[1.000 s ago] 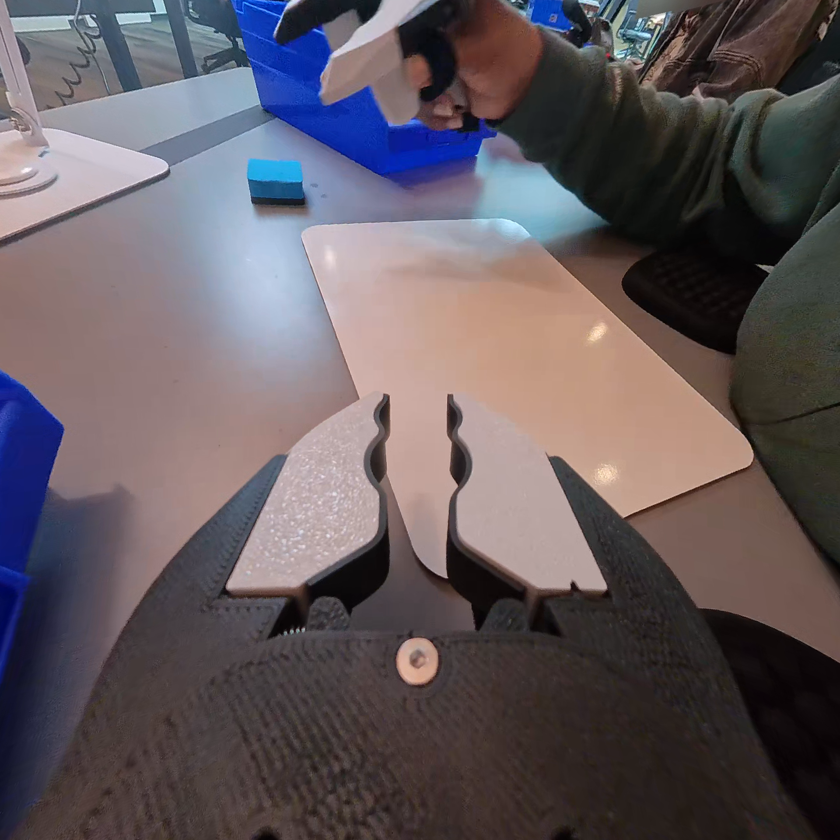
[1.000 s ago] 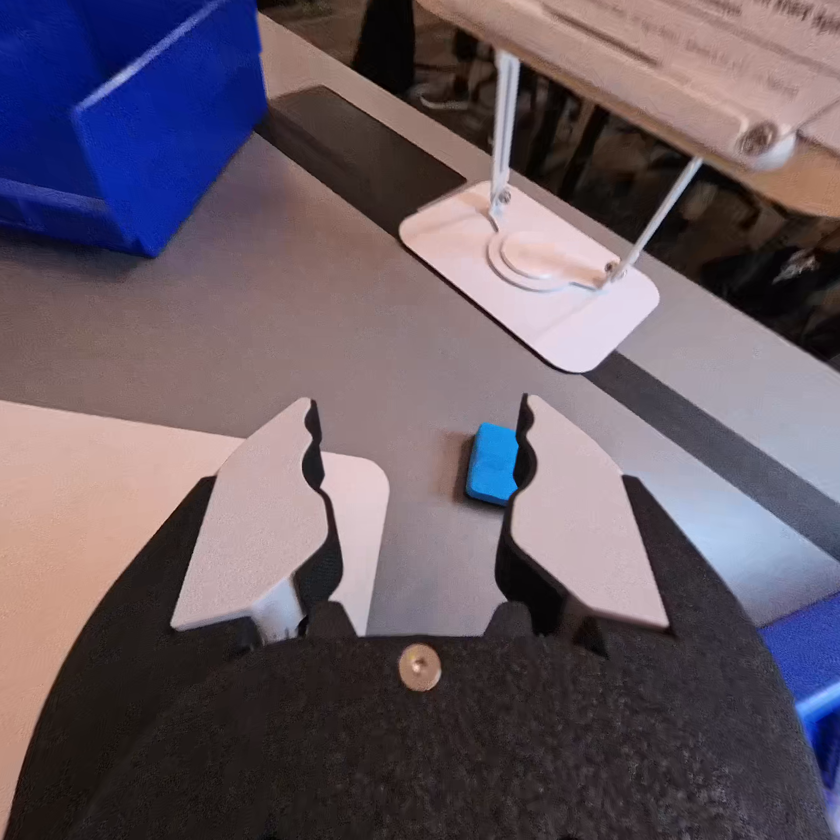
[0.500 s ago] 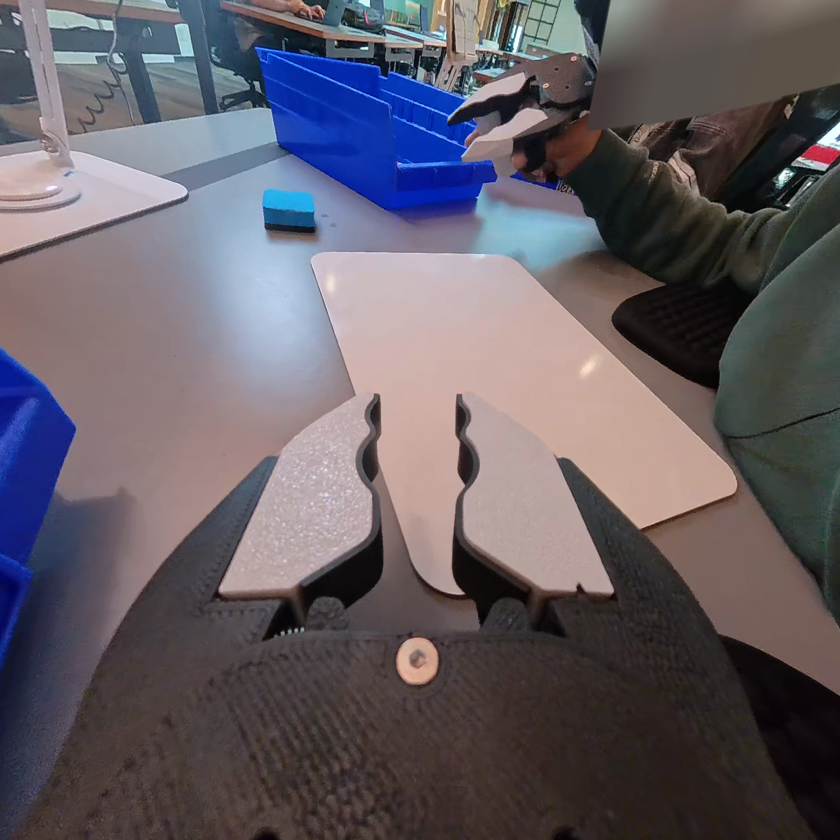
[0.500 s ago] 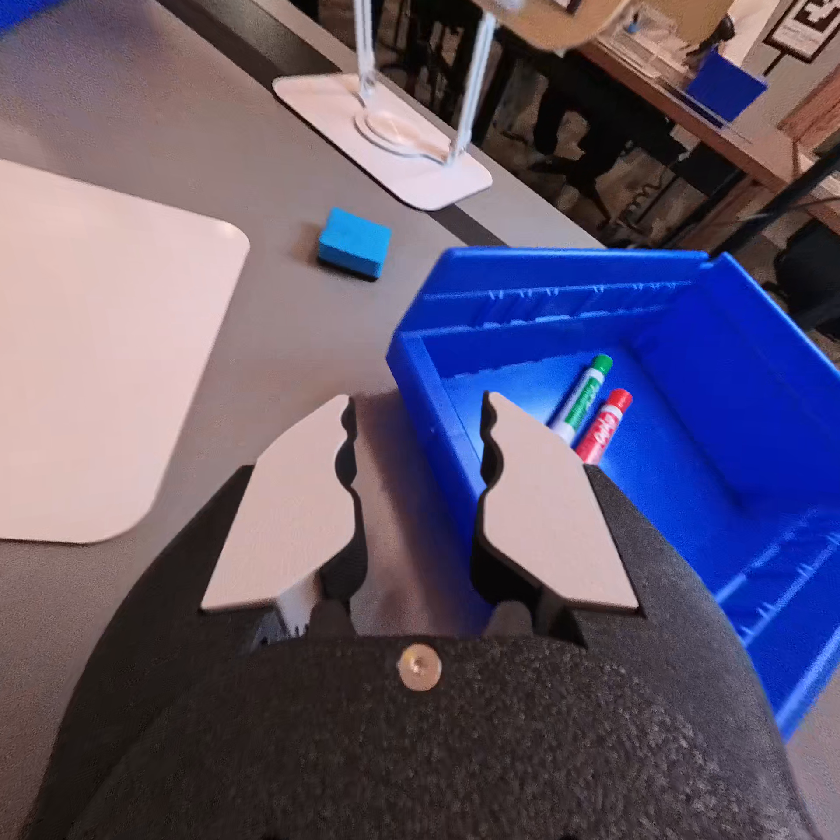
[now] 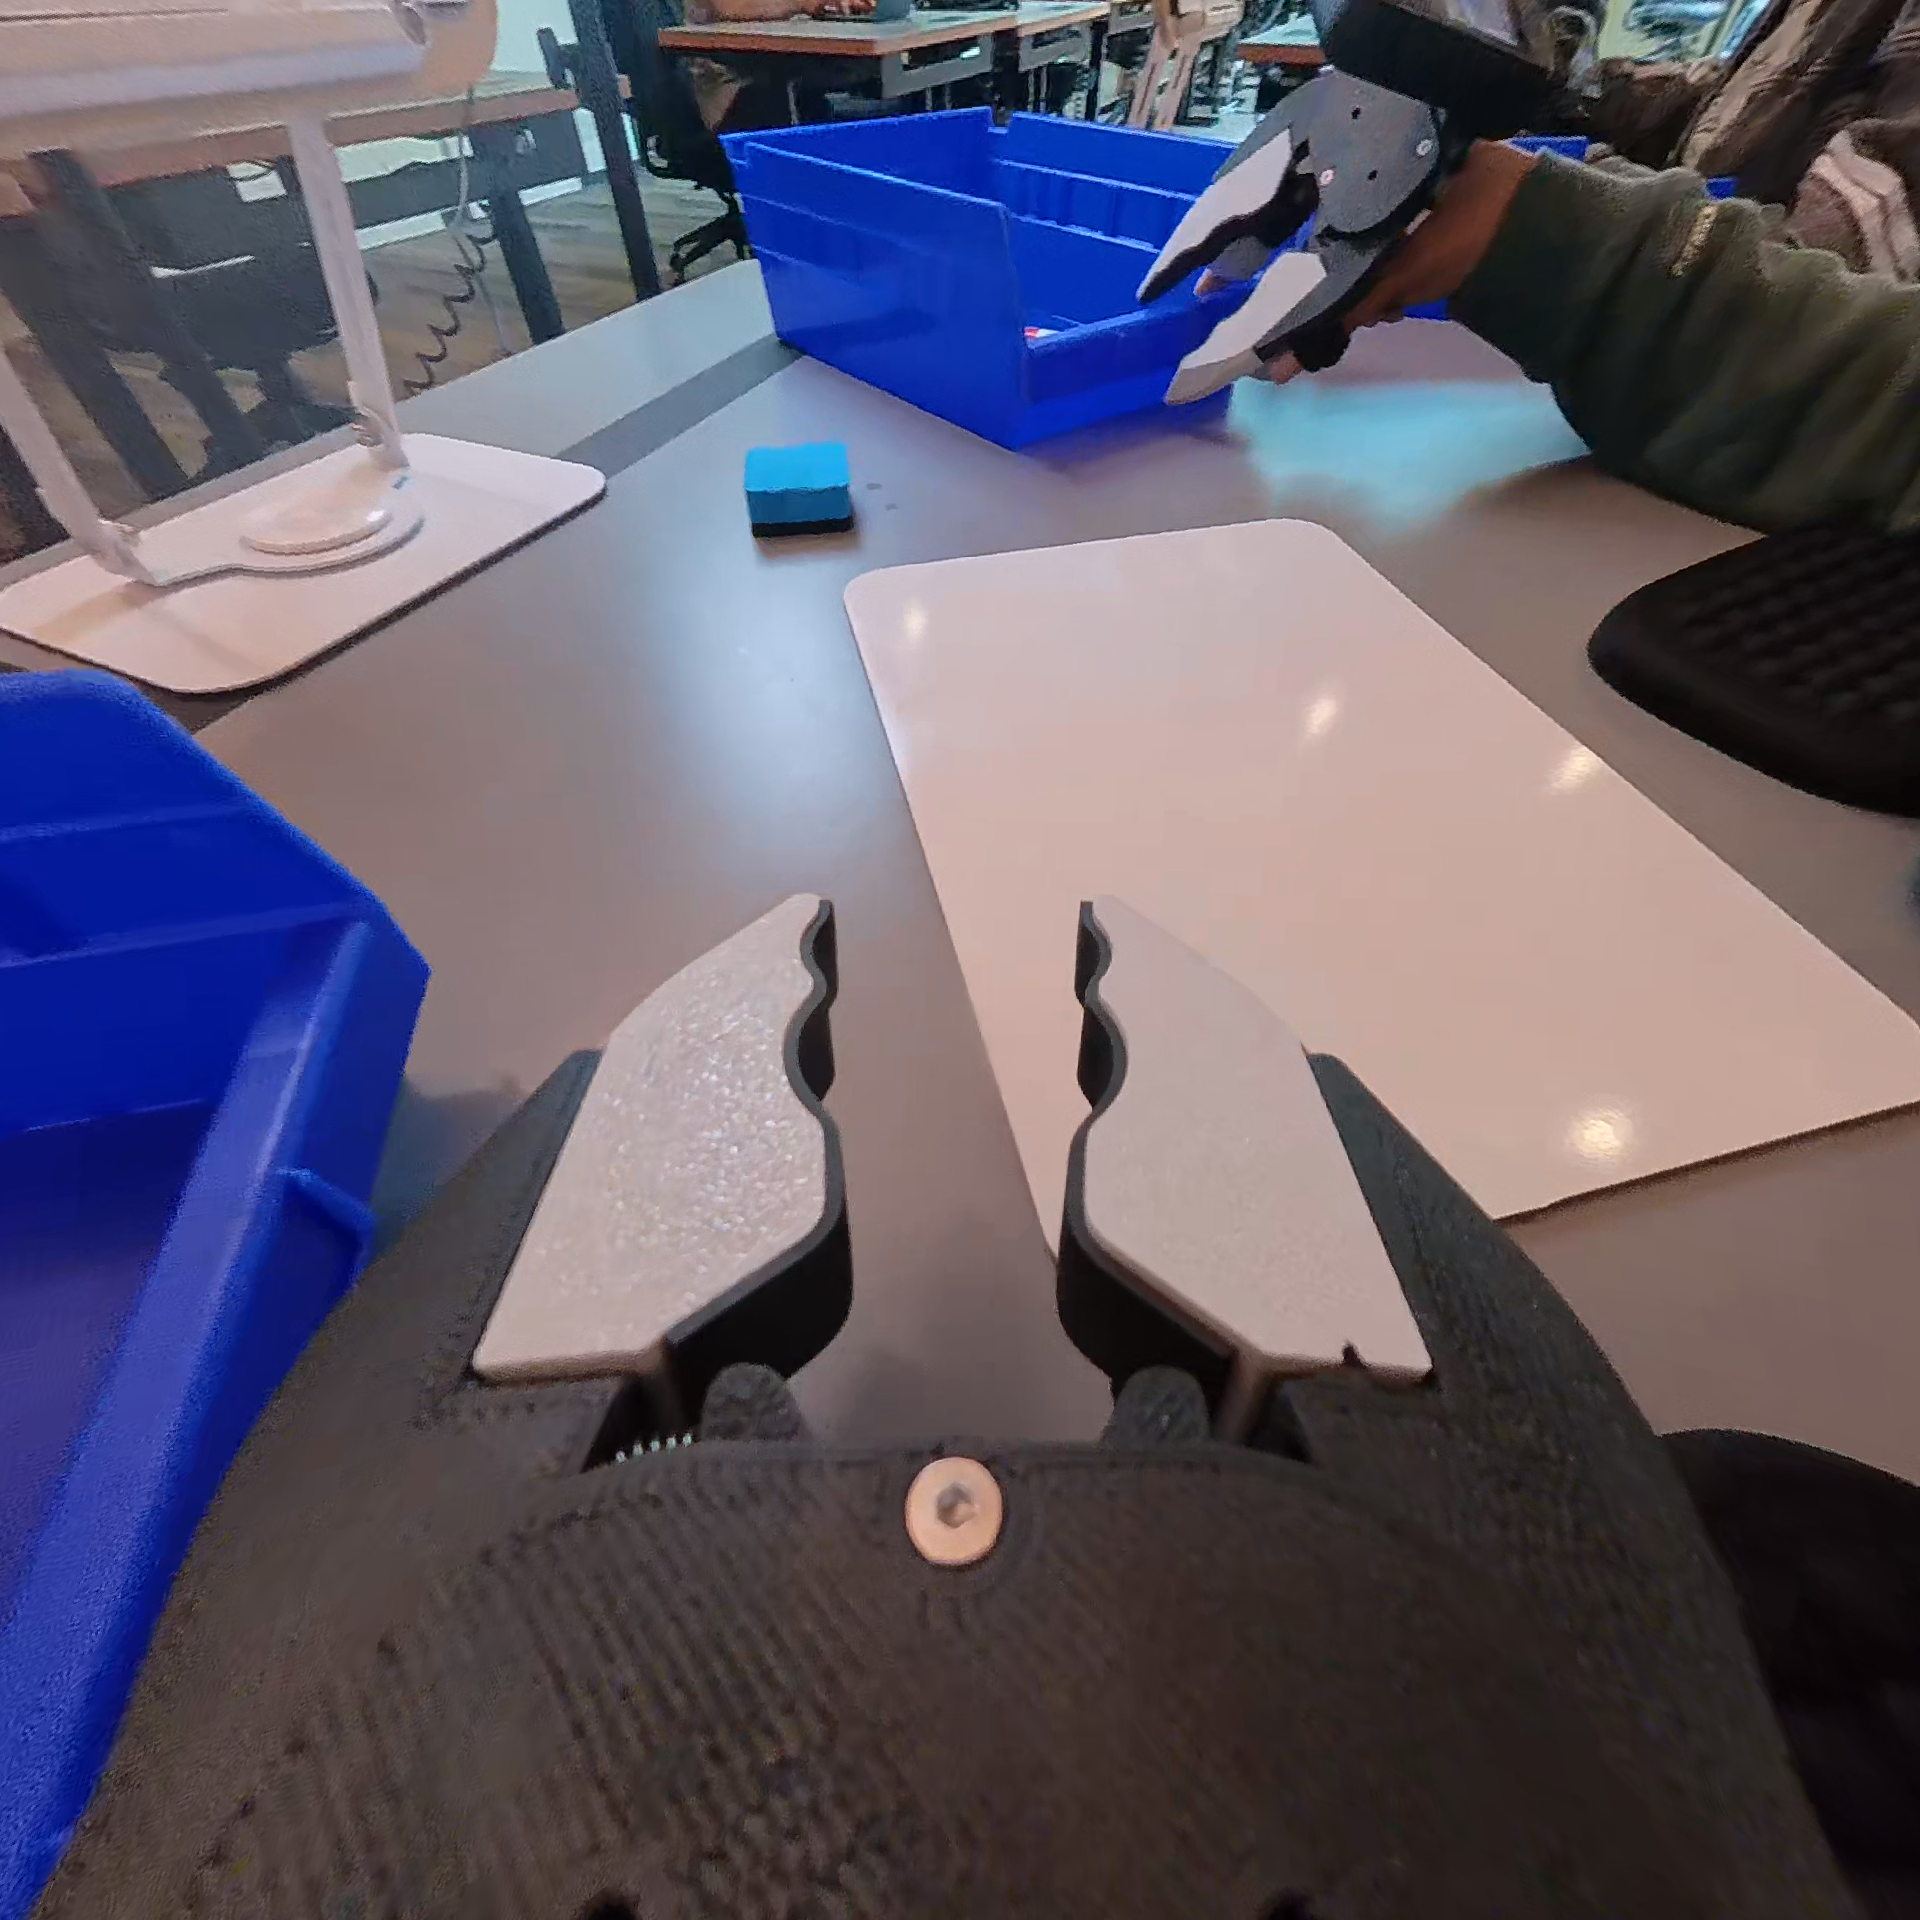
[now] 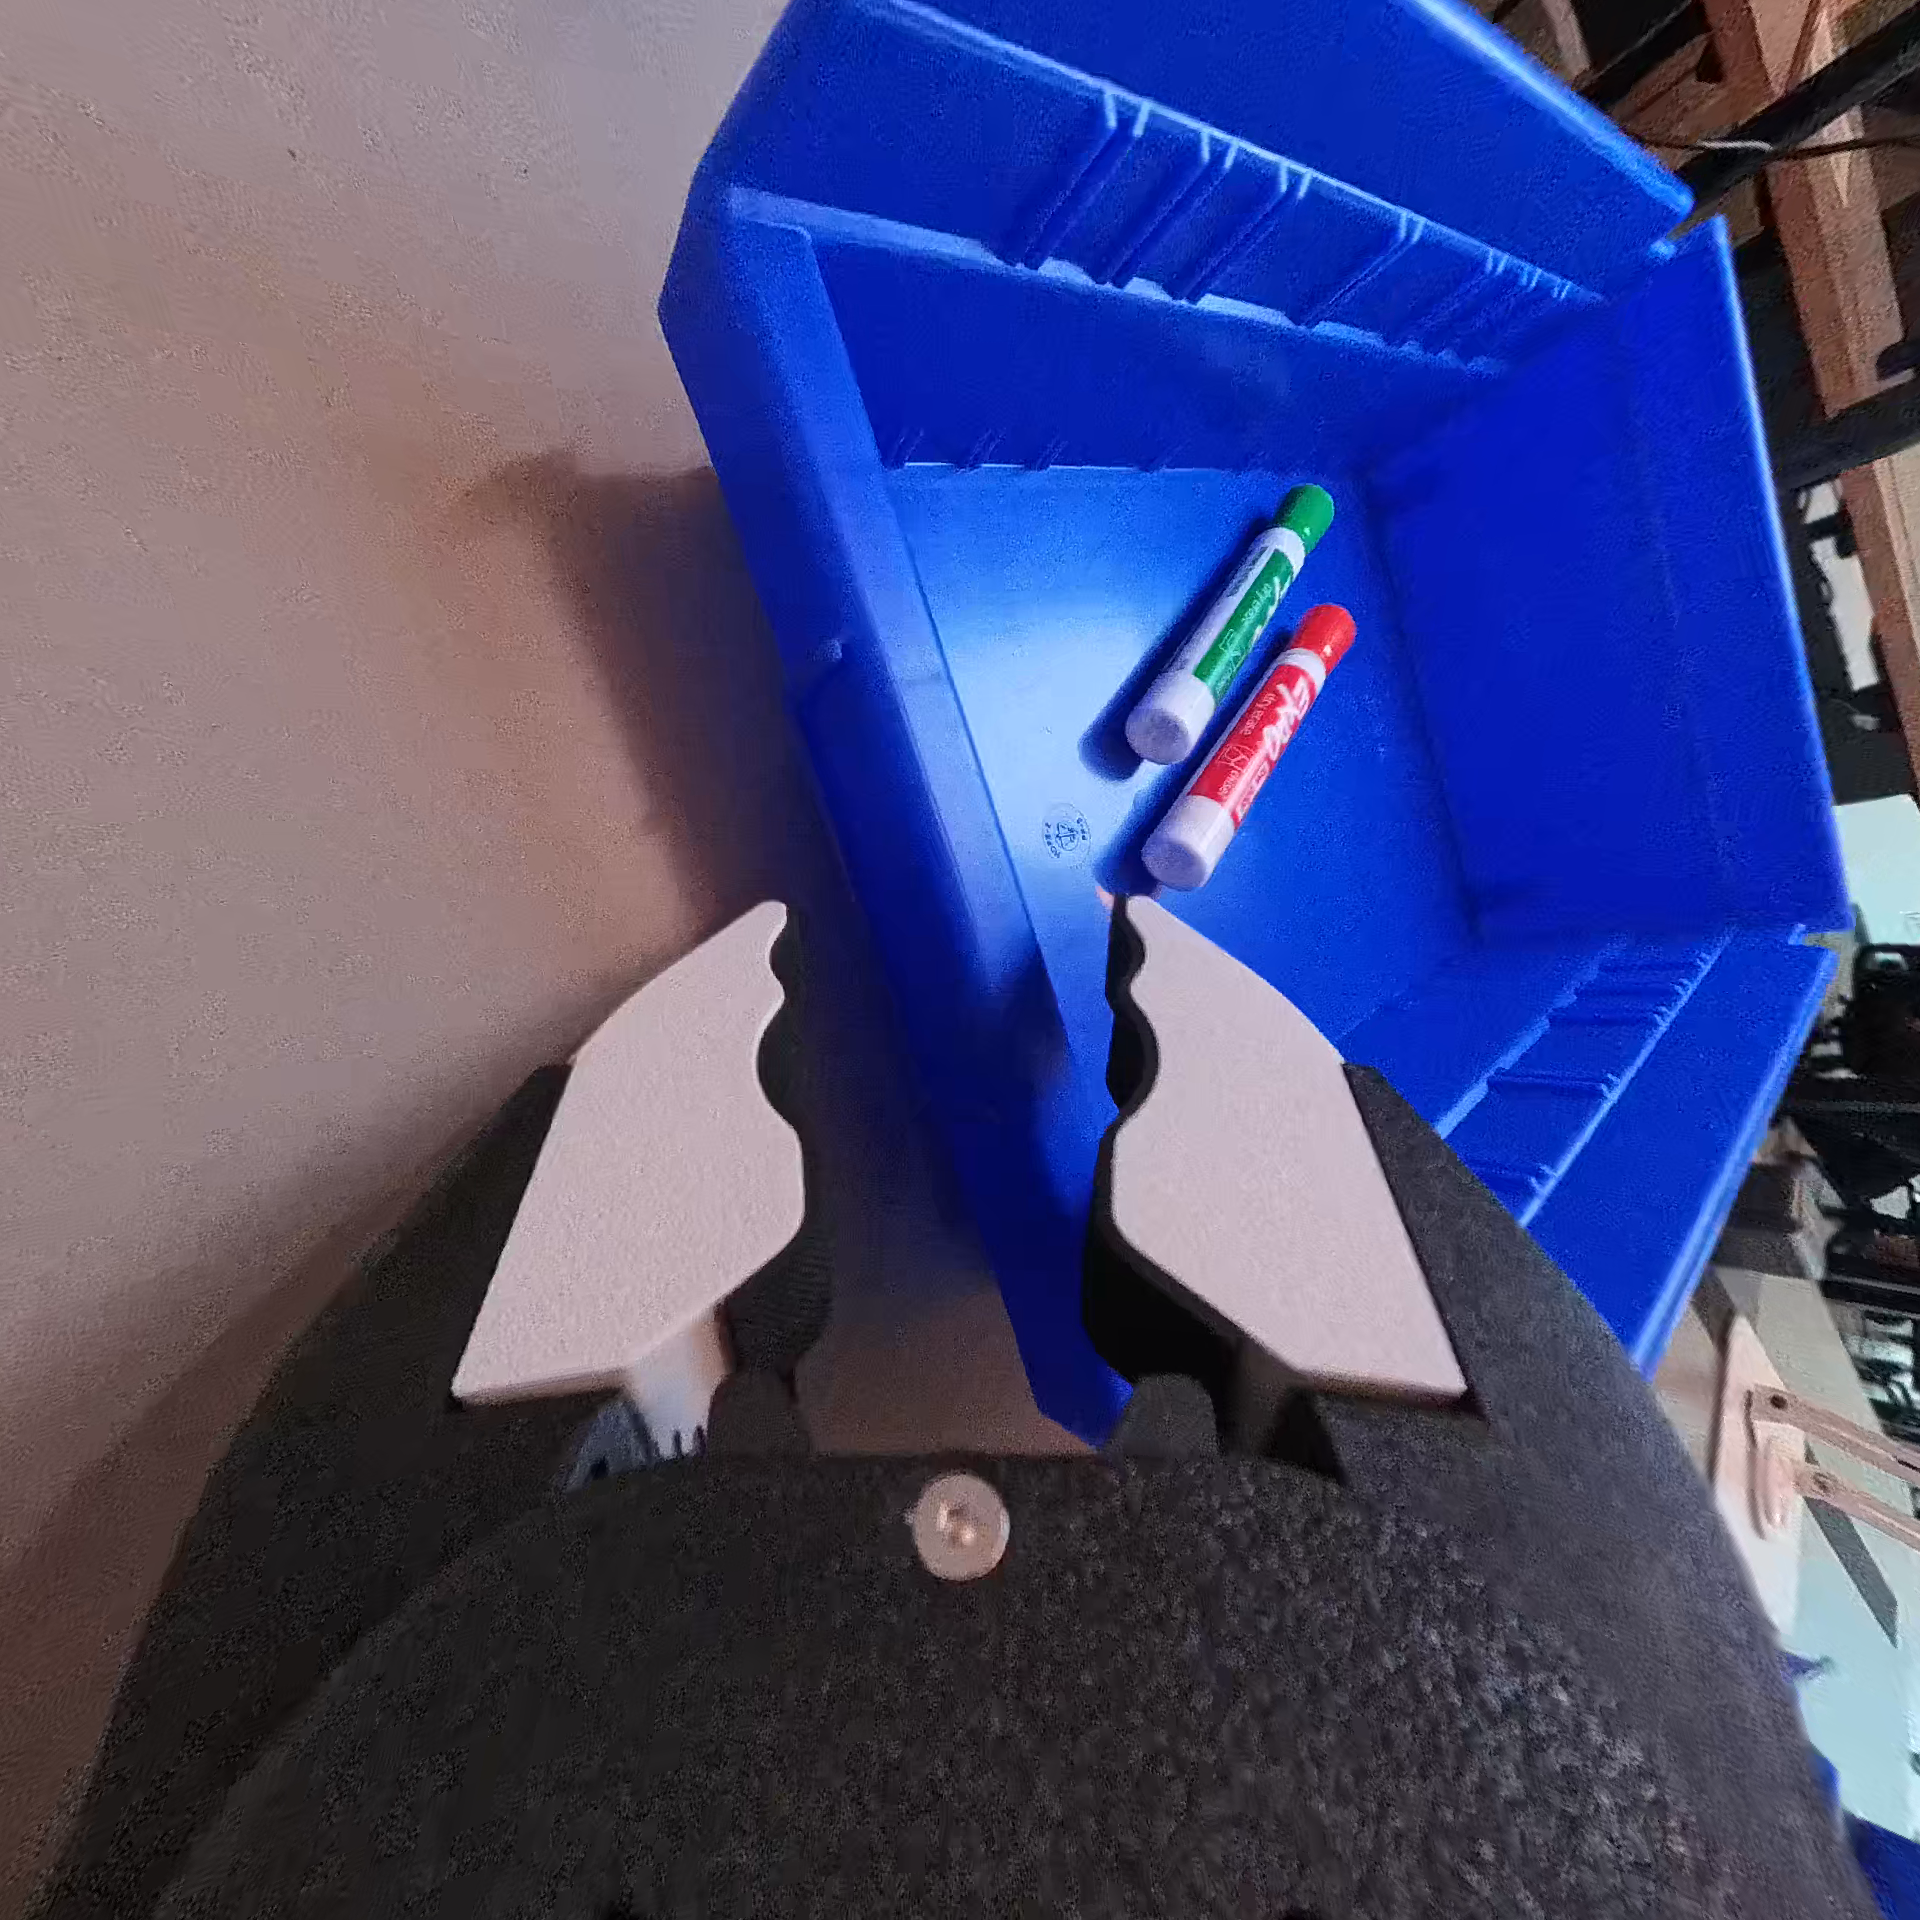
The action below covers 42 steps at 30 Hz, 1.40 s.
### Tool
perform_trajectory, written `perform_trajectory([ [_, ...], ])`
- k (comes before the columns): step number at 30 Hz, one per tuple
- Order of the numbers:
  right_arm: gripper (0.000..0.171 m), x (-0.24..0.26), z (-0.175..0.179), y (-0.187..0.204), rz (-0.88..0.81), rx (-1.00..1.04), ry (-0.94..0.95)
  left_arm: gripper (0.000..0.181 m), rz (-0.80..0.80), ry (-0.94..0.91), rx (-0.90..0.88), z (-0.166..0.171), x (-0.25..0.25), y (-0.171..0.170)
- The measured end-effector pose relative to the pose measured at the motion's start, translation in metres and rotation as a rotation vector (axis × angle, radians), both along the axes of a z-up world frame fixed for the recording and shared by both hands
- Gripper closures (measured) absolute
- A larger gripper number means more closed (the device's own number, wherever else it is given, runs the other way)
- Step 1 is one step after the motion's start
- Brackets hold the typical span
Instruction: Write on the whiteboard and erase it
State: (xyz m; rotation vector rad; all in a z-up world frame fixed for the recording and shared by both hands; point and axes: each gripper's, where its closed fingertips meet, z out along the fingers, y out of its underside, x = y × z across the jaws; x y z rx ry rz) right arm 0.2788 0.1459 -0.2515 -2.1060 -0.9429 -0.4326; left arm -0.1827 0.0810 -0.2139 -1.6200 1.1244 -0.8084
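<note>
Right tongs (image 6: 951, 914) gape empty over the blue bin (image 6: 1621, 582); left tongs (image 5: 954, 914) idle open. The red marker (image 6: 1252, 743) – light, slick, rigid – likely wants a mid-barrel pinch.

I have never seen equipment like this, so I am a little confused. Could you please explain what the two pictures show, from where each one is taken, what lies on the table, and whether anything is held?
There is no robot arm here. A person holds a two-finger gripper in each hand, and each gripper carries a camera that looks forward along its fingers.

The left wrist view shows the left gripper, open and empty, above the grey table. On the table lie a blank whiteboard, a blue eraser, a white lamp base and a blue bin. Farther off, the right gripper points into that bin.

The right wrist view shows the right gripper, also open and empty, at the bin's edge. Inside lie a green marker and a red marker. Nothing is held yet.
</note>
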Motion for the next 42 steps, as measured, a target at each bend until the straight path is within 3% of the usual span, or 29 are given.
perform_trajectory([
  [6, 0.114, 0.005, -0.008, 0.006, -0.010, -0.025, -0.065, 0.126, 0.103, 0.025, -0.010, -0.004, -0.010, 0.014],
  [11, 0.115, 0.006, -0.010, 0.013, 0.019, -0.026, -0.132, 0.170, 0.193, 0.133, -0.003, -0.013, -0.026, 0.027],
  [13, 0.116, 0.004, -0.010, 0.015, 0.046, -0.026, -0.158, 0.178, 0.237, 0.178, 0.047, -0.009, -0.033, 0.033],
  [20, 0.135, 0.000, -0.015, 0.017, 0.105, -0.018, -0.182, 0.153, 0.406, 0.461, 0.117, 0.001, -0.070, 0.061],
  [23, 0.135, 0.000, -0.015, 0.017, 0.118, -0.015, -0.190, 0.119, 0.472, 0.549, 0.059, -0.004, -0.079, 0.072],
  [25, 0.136, 0.001, -0.015, 0.017, 0.120, -0.026, -0.196, 0.109, 0.506, 0.621, 0.042, -0.009, -0.083, 0.079],
  [33, 0.138, 0.001, -0.015, 0.010, 0.152, -0.035, -0.209, 0.112, 0.511, 0.841, 0.031, -0.026, -0.090, 0.091],
  [42, 0.139, -0.016, 0.004, -0.012, 0.171, 0.010, -0.132, 0.123, 0.506, 0.867, -0.022, -0.042, -0.100, 0.095],
])
